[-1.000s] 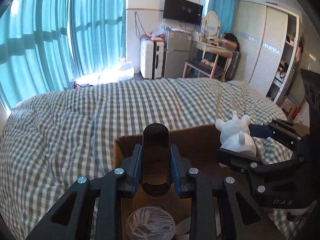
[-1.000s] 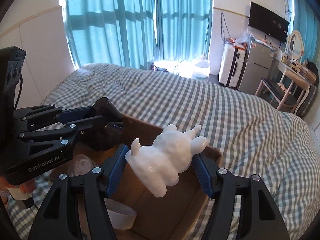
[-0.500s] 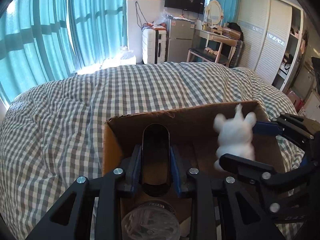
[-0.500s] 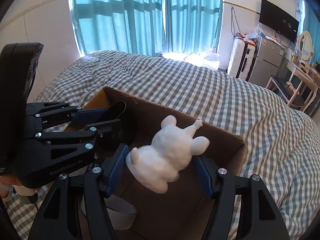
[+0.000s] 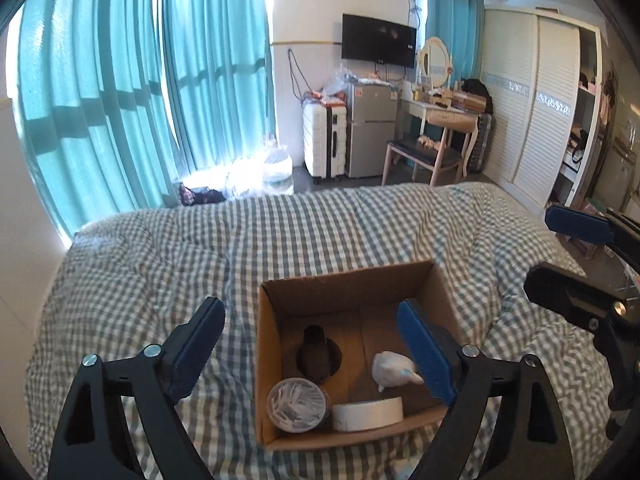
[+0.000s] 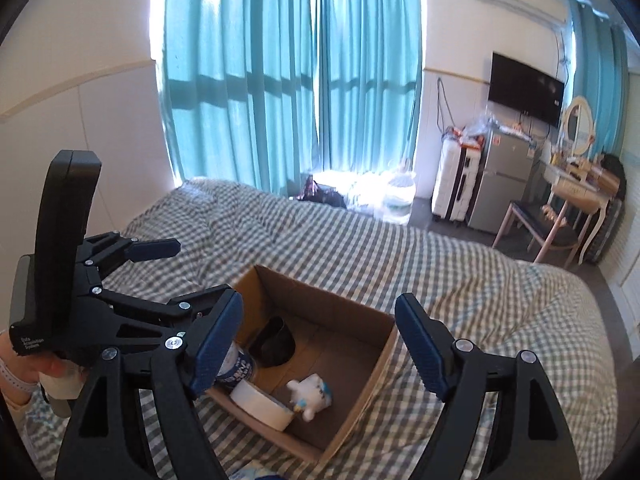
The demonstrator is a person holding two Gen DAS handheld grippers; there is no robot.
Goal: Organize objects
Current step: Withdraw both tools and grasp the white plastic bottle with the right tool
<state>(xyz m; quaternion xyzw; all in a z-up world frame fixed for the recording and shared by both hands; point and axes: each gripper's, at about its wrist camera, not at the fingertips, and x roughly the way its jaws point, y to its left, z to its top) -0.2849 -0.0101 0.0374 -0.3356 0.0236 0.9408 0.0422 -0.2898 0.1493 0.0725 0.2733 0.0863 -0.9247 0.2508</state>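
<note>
An open cardboard box [image 5: 348,284] [image 6: 320,292] sits on the checked bed. Inside lie a dark cup [image 5: 318,350] [image 6: 274,340], a white toy figure [image 5: 394,370] [image 6: 310,396], a roll of white tape [image 5: 368,412] [image 6: 262,404] and a round tub of small white sticks [image 5: 296,404] [image 6: 238,368]. My left gripper [image 5: 312,344] is open and empty, raised above the box. My right gripper [image 6: 320,344] is open and empty, also above the box. The right gripper's fingers [image 5: 580,232] show at the right of the left wrist view; the left gripper [image 6: 160,268] shows at the left of the right wrist view.
The checked duvet [image 5: 160,264] covers the bed all around the box. Teal curtains [image 5: 120,80] hang behind. A white suitcase [image 5: 324,140], small fridge, chair and dressing table stand by the far wall. A wardrobe [image 5: 532,112] is at right.
Both grippers have opened and lifted away from the box. The dark cup and the white toy figure were let go and now lie inside the box.
</note>
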